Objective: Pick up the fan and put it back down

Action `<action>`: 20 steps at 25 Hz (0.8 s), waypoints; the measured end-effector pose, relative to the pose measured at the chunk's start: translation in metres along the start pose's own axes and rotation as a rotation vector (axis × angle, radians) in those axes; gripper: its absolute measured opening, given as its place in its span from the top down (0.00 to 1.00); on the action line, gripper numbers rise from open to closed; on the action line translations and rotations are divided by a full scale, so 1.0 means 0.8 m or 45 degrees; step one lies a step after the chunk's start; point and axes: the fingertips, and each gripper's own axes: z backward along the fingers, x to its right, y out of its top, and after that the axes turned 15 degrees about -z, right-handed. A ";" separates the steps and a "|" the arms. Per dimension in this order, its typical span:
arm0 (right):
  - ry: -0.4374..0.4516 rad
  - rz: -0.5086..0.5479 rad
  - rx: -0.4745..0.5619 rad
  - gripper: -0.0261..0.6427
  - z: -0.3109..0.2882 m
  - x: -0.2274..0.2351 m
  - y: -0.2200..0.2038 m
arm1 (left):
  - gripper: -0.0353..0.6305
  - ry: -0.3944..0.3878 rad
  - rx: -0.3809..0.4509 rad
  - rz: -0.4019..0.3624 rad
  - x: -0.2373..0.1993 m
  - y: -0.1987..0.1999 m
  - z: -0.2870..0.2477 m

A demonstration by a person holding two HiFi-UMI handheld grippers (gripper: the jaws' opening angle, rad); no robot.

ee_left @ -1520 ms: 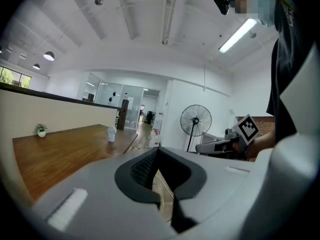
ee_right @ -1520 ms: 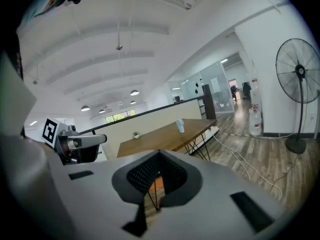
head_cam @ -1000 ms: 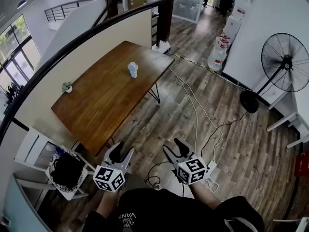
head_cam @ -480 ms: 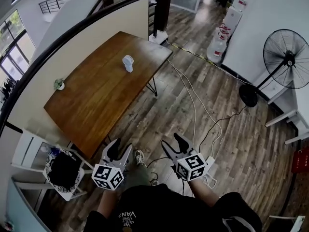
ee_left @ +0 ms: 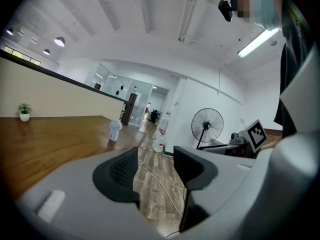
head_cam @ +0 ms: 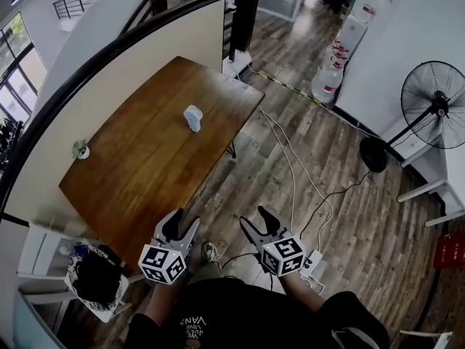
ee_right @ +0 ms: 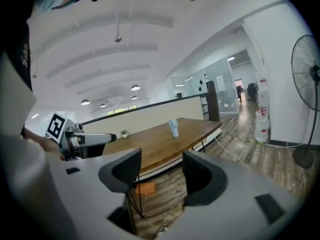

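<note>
A small white desk fan (head_cam: pixel 193 118) stands upright on the far part of the long wooden table (head_cam: pixel 145 173); it also shows as the fan (ee_left: pixel 115 130) in the left gripper view and the fan (ee_right: pixel 173 127) in the right gripper view. My left gripper (head_cam: pixel 181 226) hangs open over the table's near end, nothing between its fingers. My right gripper (head_cam: pixel 258 222) is open too, over the floor to the right of the table. Both are far short of the fan.
A tall black pedestal fan (head_cam: pixel 436 107) stands at the right by the white wall. Cables (head_cam: pixel 294 173) run across the wood floor to a power strip (head_cam: pixel 315 262). A small potted plant (head_cam: pixel 81 150) sits at the table's left edge. A white chair with dark clothing (head_cam: pixel 94 276) stands lower left.
The view has advanced toward the table: the table and small fan sit lower and nearer in the head view. Both grippers now reach level with the table's near end.
</note>
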 end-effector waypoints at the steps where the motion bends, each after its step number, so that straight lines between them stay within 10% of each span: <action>1: -0.003 -0.003 -0.001 0.62 -0.013 0.003 0.006 | 0.63 0.002 -0.002 -0.002 -0.013 0.003 -0.008; 20: -0.005 0.024 -0.003 0.62 -0.183 0.028 0.092 | 0.63 -0.014 -0.021 0.021 -0.141 0.019 -0.098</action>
